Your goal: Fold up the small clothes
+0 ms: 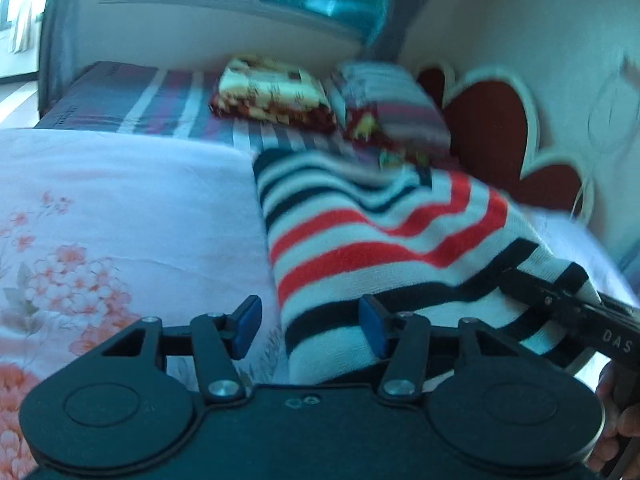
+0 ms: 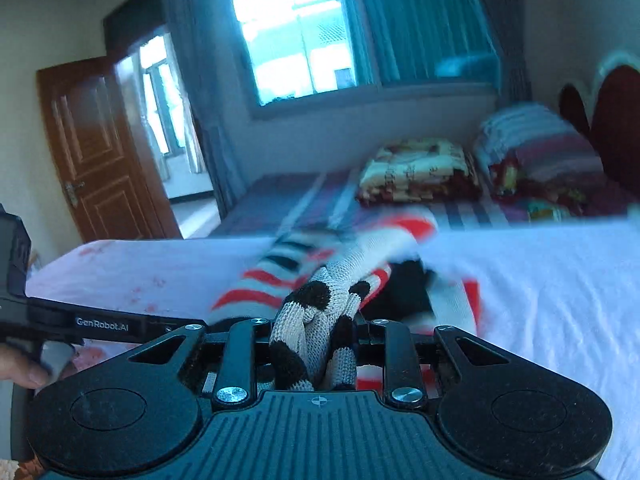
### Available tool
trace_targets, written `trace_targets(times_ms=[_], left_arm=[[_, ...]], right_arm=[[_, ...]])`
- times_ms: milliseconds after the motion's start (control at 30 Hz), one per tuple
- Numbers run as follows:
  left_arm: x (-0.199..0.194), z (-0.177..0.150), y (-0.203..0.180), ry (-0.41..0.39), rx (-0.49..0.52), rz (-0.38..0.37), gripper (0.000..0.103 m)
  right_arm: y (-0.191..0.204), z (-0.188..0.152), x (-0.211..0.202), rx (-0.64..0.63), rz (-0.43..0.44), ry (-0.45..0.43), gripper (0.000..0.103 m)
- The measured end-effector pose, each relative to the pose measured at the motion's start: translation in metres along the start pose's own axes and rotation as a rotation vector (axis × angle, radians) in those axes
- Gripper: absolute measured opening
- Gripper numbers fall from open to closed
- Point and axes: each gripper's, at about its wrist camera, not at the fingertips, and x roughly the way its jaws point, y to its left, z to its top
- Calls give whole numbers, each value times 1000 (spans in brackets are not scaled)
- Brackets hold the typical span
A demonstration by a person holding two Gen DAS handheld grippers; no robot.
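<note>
The sweater [image 1: 384, 236] is white with red and black stripes. The sheet [image 1: 120, 208] is pale pink with a coral flower print. The mattress cover [image 1: 160, 104] carries purple, grey and white stripes. The blanket [image 1: 272, 96] is cream and dark red, patterned. The headboard [image 1: 492, 128] is dark red, edged white. The left gripper [image 1: 310, 326] is black with blue pads [image 1: 246, 326]. The door [image 2: 100, 152] is brown; the curtain [image 2: 424, 24] is teal.

Home bedroom, bed [image 1: 100, 184], curtained window [image 2: 304, 36], wooden door [image 2: 96, 152]

Striped red, black and white knit garment [image 1: 380, 240], bunched, on the bed.
</note>
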Motion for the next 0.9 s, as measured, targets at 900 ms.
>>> trace_targets(times_ms=[900], left_arm=[[10,-5,-23,35,149,70,64]], right_arm=[[-45,8,19,216,-27,115,24]])
